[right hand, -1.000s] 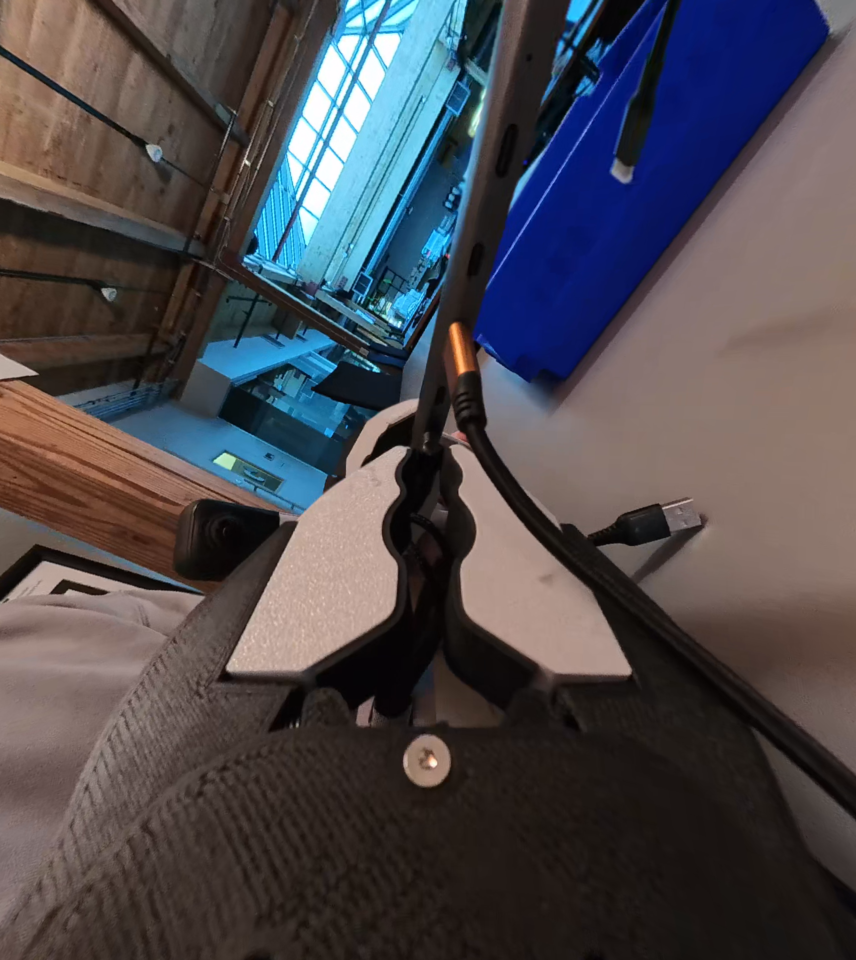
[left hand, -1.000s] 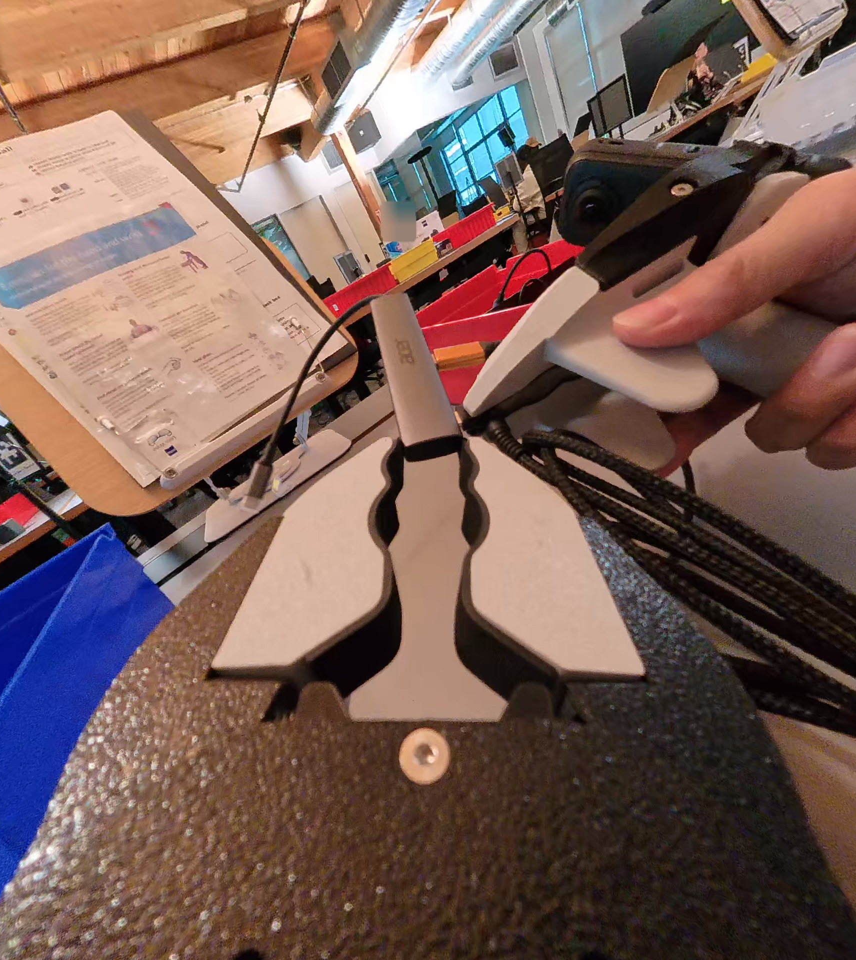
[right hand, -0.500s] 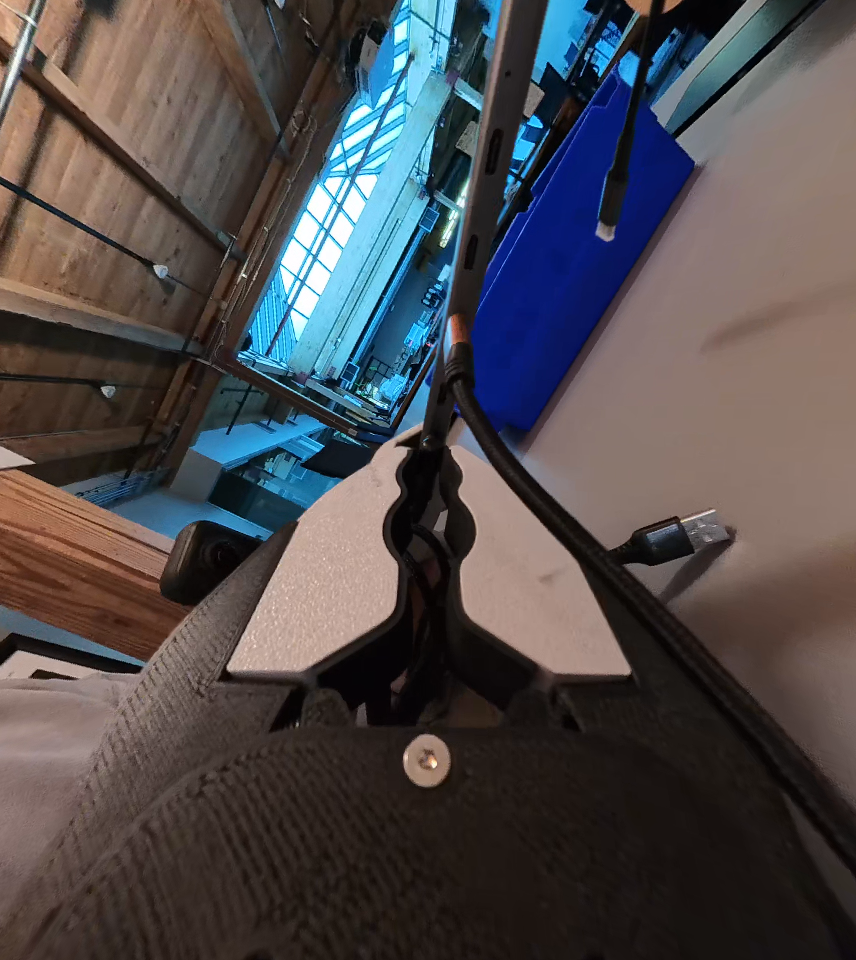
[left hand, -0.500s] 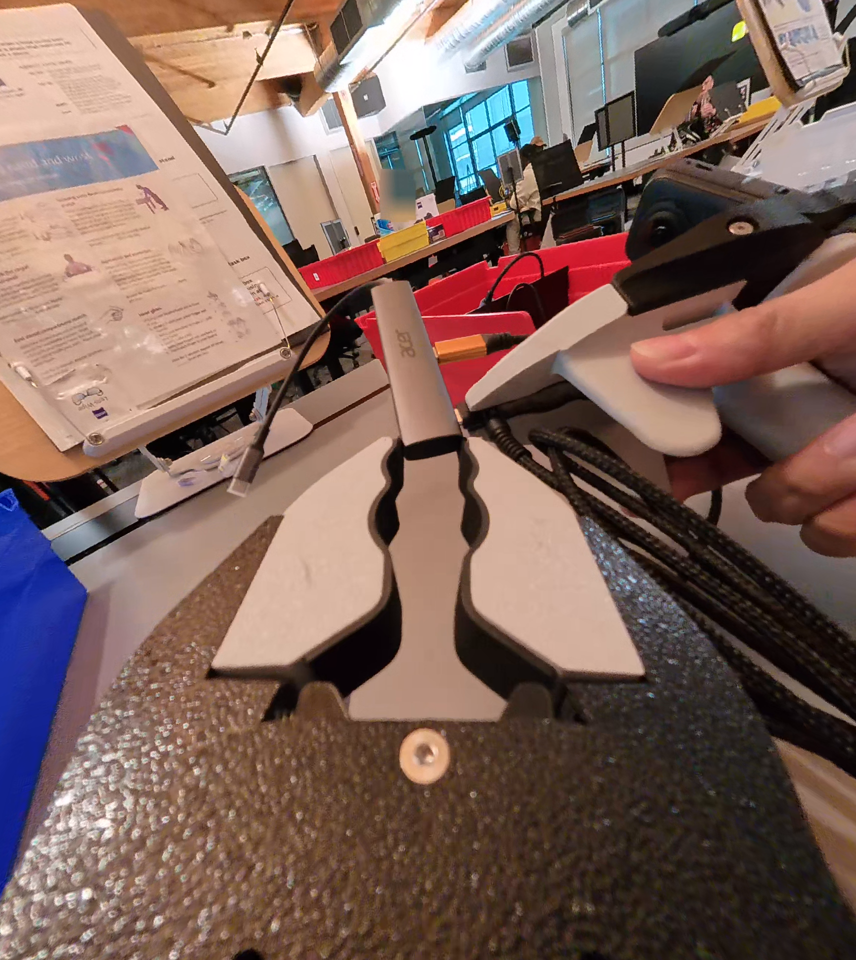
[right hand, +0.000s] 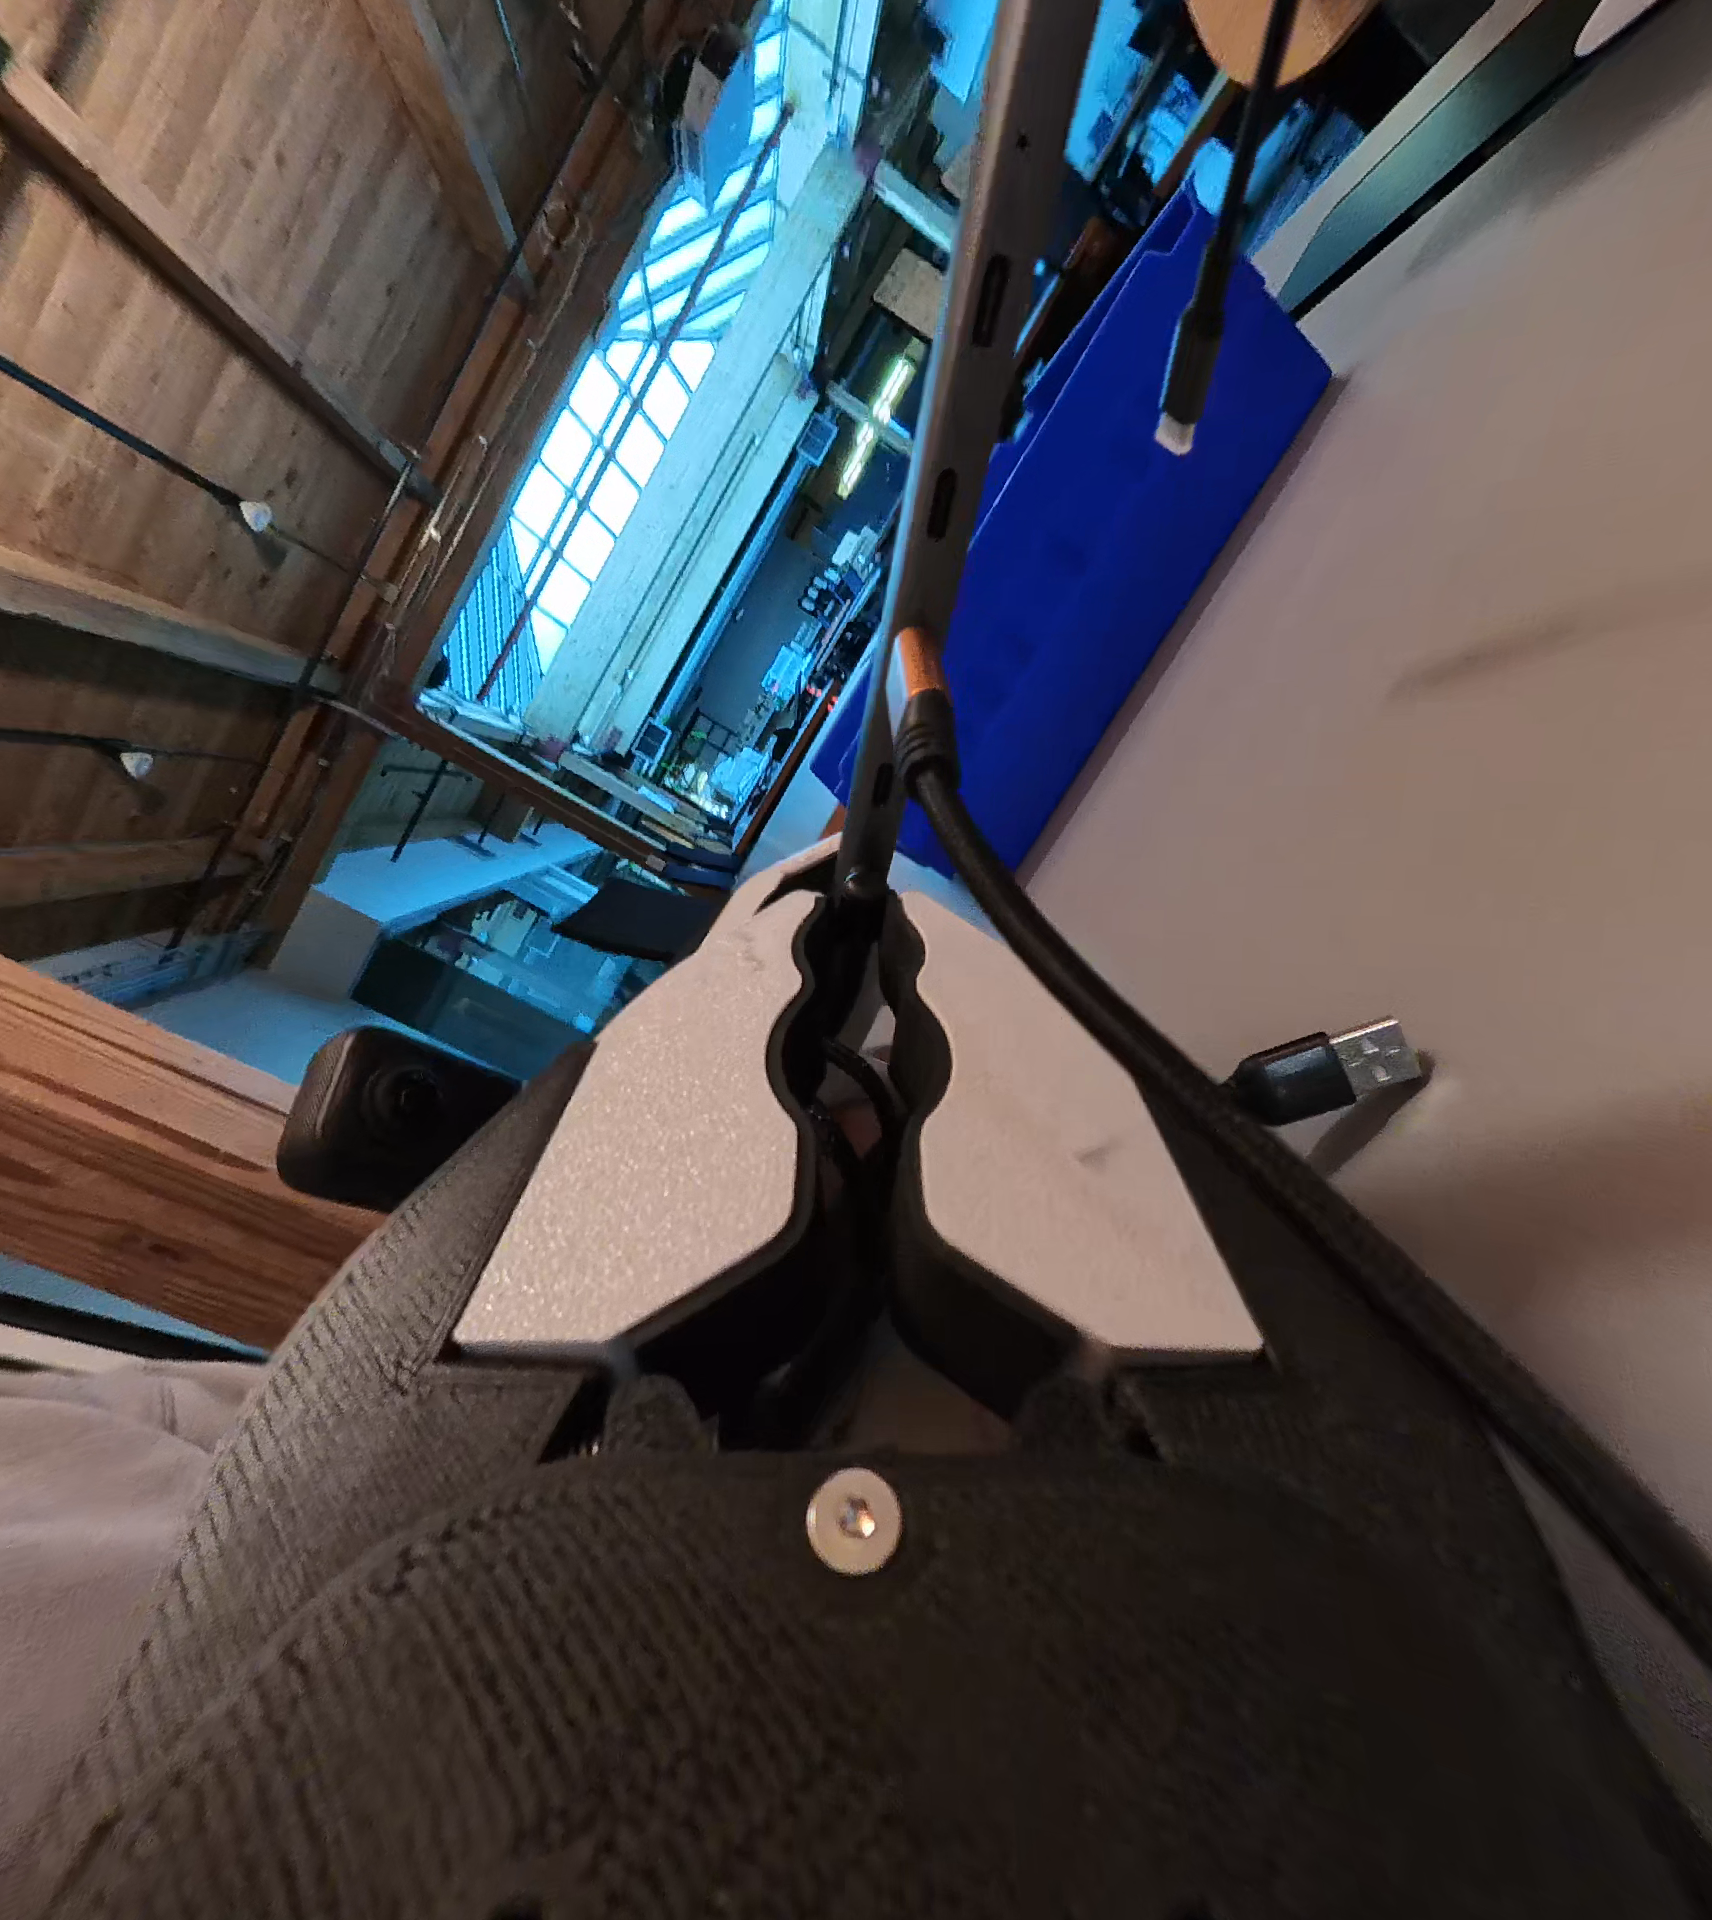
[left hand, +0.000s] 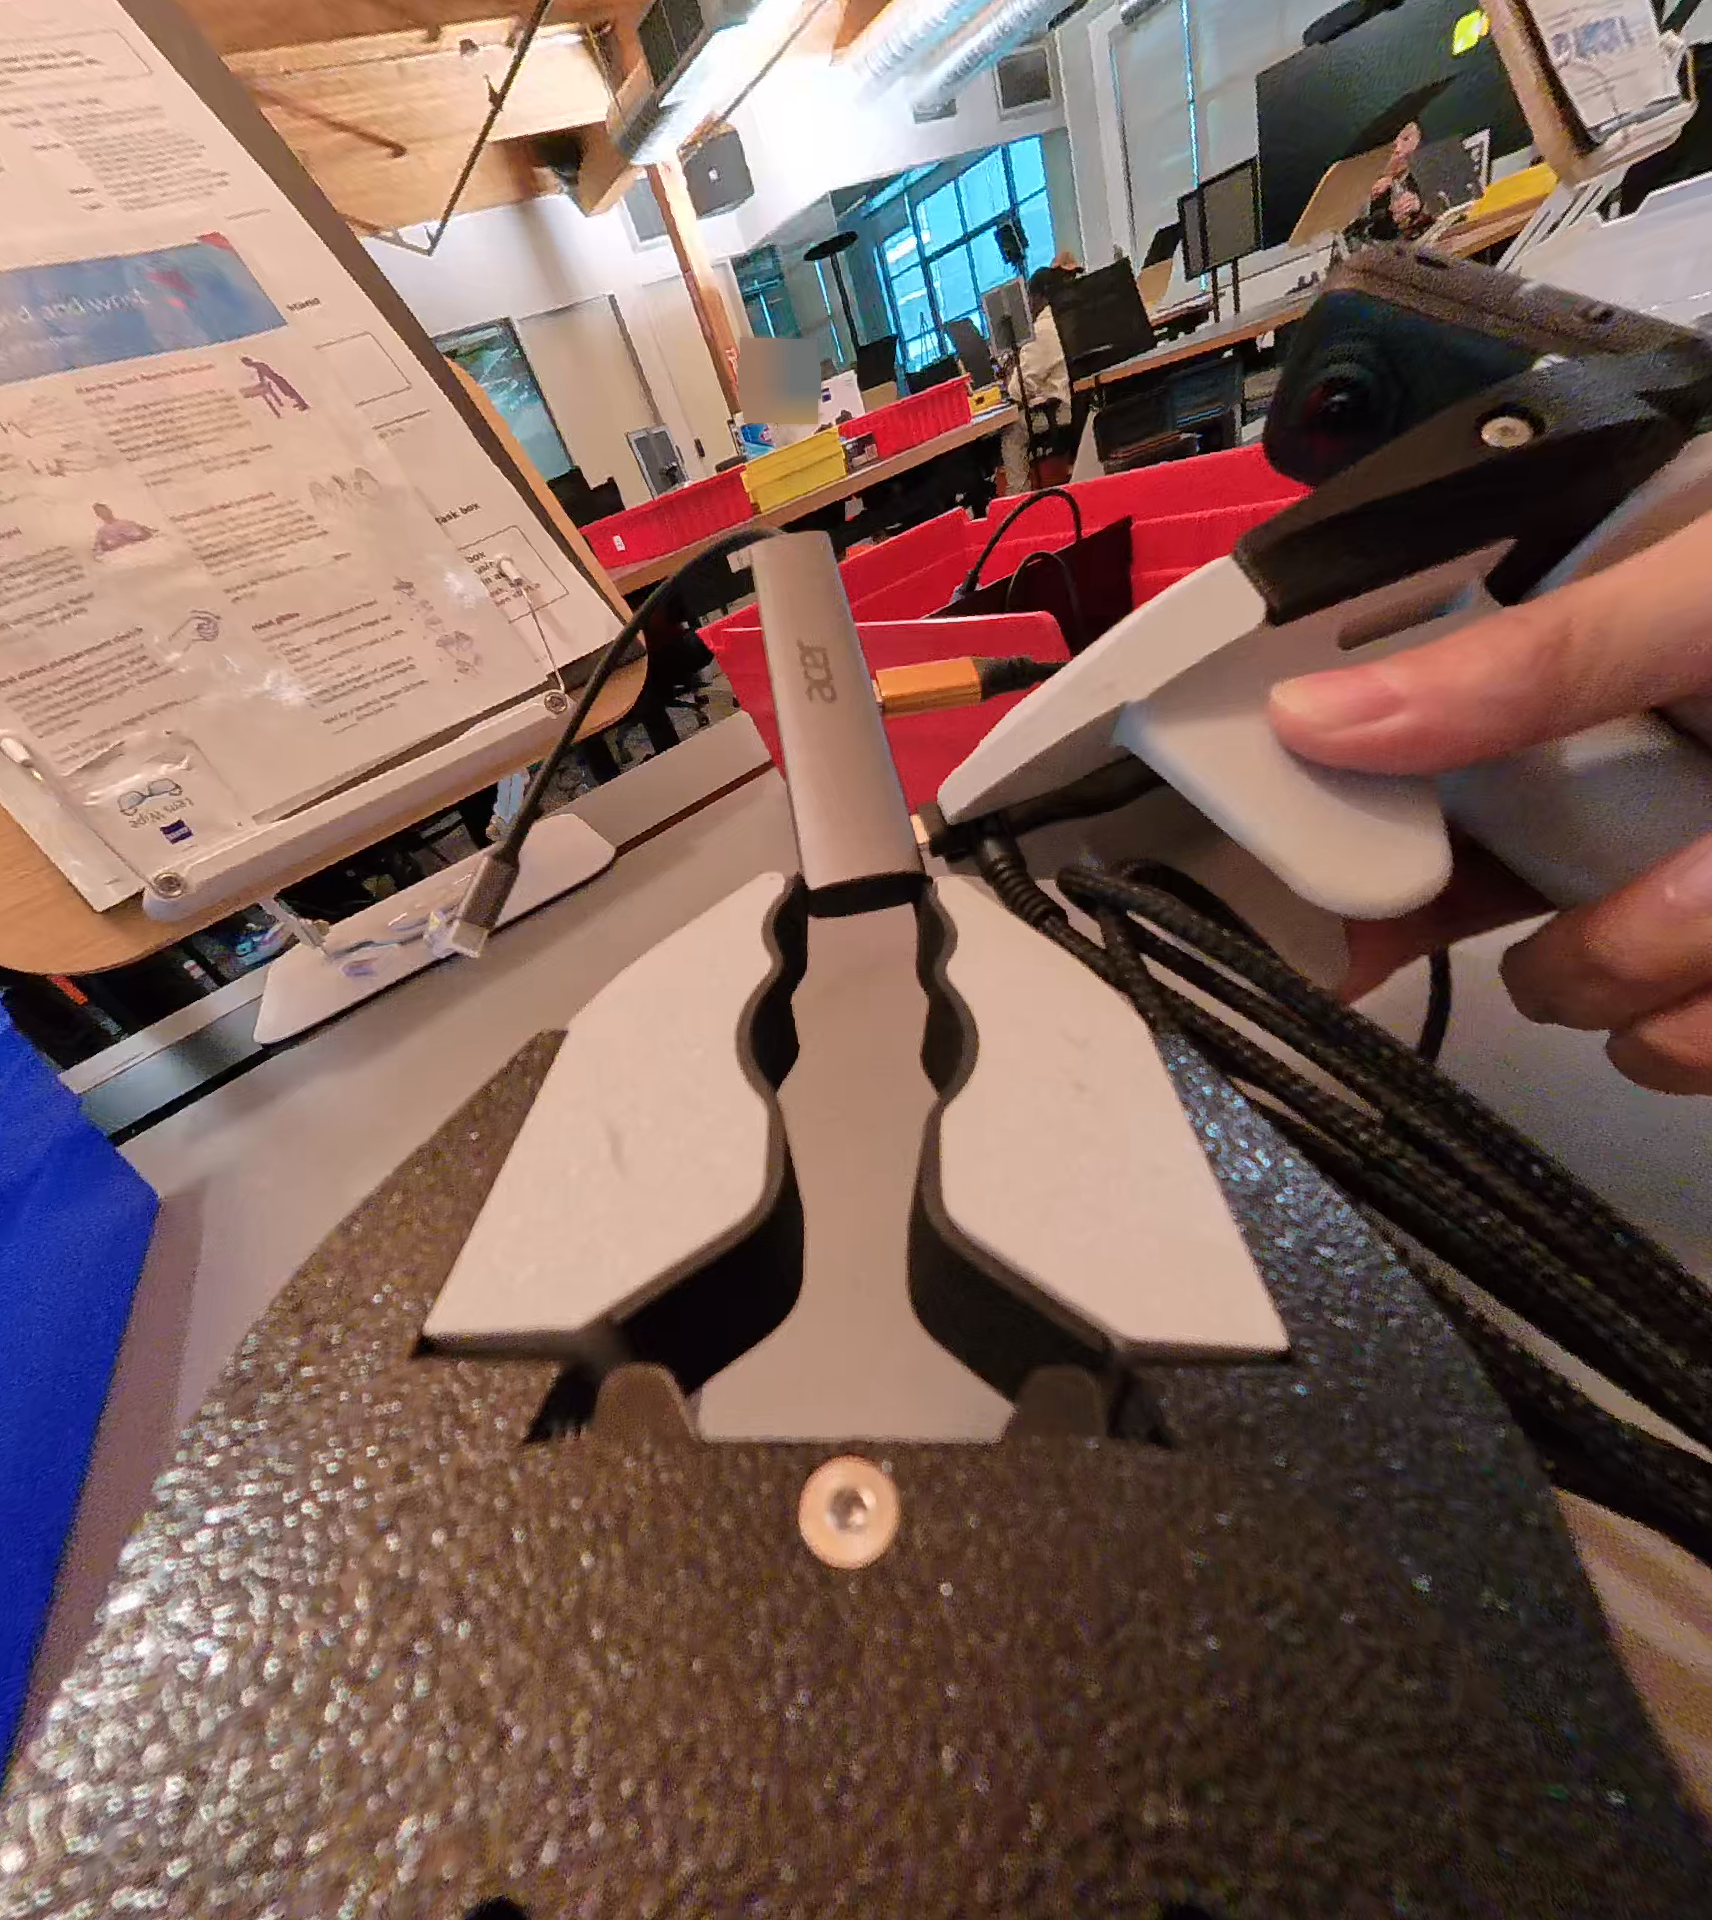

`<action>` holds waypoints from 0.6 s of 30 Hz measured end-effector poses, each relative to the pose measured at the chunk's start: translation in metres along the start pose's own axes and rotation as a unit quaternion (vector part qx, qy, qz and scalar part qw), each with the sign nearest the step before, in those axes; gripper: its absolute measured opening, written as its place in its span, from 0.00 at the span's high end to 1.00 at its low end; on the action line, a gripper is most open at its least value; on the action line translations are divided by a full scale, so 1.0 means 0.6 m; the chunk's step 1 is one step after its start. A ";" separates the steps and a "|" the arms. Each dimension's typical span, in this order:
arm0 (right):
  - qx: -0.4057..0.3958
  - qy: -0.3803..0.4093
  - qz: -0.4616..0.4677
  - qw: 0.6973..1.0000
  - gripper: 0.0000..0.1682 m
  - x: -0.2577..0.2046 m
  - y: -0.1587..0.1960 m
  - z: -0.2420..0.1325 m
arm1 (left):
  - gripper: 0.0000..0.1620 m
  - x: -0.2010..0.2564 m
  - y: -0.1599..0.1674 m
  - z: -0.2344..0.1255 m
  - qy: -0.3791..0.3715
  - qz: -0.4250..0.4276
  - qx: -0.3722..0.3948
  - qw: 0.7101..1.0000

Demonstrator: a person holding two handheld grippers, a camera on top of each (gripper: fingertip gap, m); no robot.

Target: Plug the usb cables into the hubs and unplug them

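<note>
Two grippers at work, each closed on its piece. Left gripper (left hand: 854, 914) jaws pinching the slim grey metal hub (left hand: 831, 717) at its near end, bracing it off the grey bench (left hand: 395, 1049); long axis running straight ahead and upward. Right gripper (right hand: 857, 914) jaws pressed onto a black braided cable (right hand: 1060, 966) plug beside the hub's edge, likely seating or pulling. Beyond, orange-collared plug (left hand: 930, 684) already seated, sticking out sideways.

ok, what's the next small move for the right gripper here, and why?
Probably a short straight push toward the side of the hub. The right gripper is shut on a black cable plug at the hub's edge, below the orange plug already seated; the left gripper clamps the hub. Whether it's fully in, I cannot tell.
</note>
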State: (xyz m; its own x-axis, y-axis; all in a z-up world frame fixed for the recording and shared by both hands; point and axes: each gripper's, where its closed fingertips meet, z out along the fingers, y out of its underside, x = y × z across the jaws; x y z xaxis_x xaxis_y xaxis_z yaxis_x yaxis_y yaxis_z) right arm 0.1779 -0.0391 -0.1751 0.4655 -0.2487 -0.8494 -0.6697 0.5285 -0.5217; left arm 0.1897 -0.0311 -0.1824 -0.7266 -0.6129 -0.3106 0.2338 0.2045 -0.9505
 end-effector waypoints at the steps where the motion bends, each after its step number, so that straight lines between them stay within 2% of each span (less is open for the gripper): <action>1: 0.012 0.004 0.001 1.000 0.94 -0.001 -0.001 0.001 | 0.87 -0.001 0.000 0.000 -0.001 -0.001 0.001 1.000; 6: 0.024 0.020 -0.017 0.999 0.94 -0.001 -0.005 0.007 | 0.87 -0.006 0.000 0.000 -0.009 -0.007 0.001 1.000; 10: -0.029 0.060 -0.092 0.994 0.93 -0.002 -0.004 0.002 | 0.87 -0.003 -0.002 0.001 -0.007 0.001 0.006 1.000; 18: -0.012 0.032 -0.047 0.998 0.94 0.001 -0.003 0.003 | 0.87 -0.005 -0.001 0.002 -0.010 -0.001 0.003 1.000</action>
State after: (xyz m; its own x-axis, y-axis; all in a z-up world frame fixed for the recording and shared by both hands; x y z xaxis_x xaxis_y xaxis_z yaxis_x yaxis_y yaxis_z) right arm 0.1801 -0.0386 -0.1745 0.4899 -0.3479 -0.7994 -0.6383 0.4814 -0.6007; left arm 0.1924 -0.0306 -0.1808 -0.7132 -0.6289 -0.3095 0.2368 0.1993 -0.9509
